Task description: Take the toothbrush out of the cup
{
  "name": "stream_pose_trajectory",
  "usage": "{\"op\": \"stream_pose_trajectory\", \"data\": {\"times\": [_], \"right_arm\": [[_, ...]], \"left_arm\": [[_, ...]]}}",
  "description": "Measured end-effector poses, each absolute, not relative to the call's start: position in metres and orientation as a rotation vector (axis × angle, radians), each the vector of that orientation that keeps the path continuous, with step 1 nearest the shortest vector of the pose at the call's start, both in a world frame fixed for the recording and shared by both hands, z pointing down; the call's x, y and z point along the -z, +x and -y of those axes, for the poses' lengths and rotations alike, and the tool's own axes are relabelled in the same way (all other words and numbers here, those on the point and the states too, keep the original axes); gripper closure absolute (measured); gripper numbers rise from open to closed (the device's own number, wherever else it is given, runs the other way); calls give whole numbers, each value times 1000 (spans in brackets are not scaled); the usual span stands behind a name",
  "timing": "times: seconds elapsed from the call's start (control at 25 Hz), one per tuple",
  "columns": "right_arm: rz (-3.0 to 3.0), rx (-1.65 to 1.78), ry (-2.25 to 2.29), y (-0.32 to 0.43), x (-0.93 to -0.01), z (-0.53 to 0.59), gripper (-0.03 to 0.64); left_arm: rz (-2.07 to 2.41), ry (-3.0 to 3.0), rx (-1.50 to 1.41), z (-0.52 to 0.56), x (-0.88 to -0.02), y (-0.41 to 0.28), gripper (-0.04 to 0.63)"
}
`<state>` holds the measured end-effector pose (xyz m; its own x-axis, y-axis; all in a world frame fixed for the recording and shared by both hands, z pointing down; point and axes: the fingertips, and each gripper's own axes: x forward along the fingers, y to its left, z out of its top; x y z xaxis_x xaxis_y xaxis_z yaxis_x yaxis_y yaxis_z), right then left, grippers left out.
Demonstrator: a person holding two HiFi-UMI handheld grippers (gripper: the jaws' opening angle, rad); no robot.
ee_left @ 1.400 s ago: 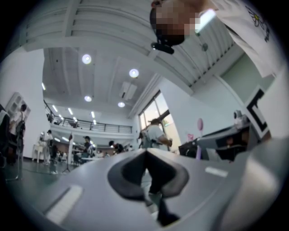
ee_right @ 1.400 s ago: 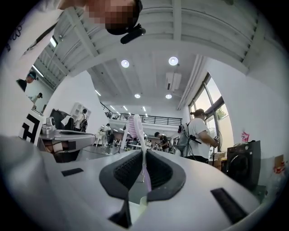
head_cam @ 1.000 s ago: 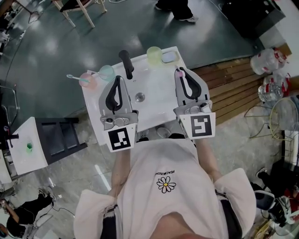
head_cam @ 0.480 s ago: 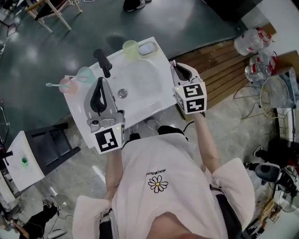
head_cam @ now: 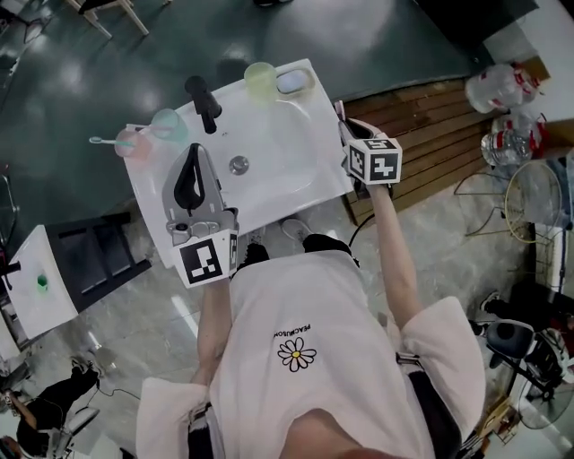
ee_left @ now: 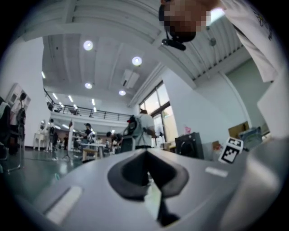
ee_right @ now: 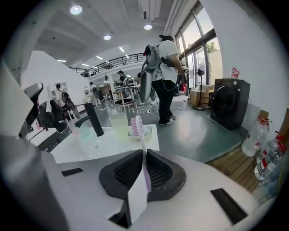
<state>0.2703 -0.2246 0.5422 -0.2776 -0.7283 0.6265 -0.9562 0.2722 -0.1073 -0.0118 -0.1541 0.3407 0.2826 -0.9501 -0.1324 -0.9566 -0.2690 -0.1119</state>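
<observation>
The right gripper had its jaws clamped on the lilac toothbrush at the white washbasin's right edge, clear of the pale green cup at upper centre. The left gripper hung over the basin, jaws together and empty. The shirt lettering above a daisy was unreadable.

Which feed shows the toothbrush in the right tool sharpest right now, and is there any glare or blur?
Right gripper view: toothbrush crisp, edges fisheye-bent. Left gripper view: soft throughout, ceiling lights flare. Head view: evenly lit, sheen on the floor, toothbrush tiny.

Left gripper, right gripper: seemingly closed.
</observation>
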Motion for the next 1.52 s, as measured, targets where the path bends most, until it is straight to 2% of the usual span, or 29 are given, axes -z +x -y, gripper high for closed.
{"op": "stream_pose_trajectory", "data": {"times": [0.68,1.2,1.36,1.52], "right_arm": [[1976,-878,1417,267,-624,265,586],[1962,-828,1460,268,-625,271,581],[1971,-813,1471,269,-620,271,551],[1992,-799,1512,272,-607,273,551]], "left_arm": [[-1948,-2334,59,155,-377,-32,589],[-1935,-2351,66,165,-380,-31,589],[-1940,-2361,31,165,-375,-28,589],[-1921,-2365,33,164,-375,-27,589]]}}
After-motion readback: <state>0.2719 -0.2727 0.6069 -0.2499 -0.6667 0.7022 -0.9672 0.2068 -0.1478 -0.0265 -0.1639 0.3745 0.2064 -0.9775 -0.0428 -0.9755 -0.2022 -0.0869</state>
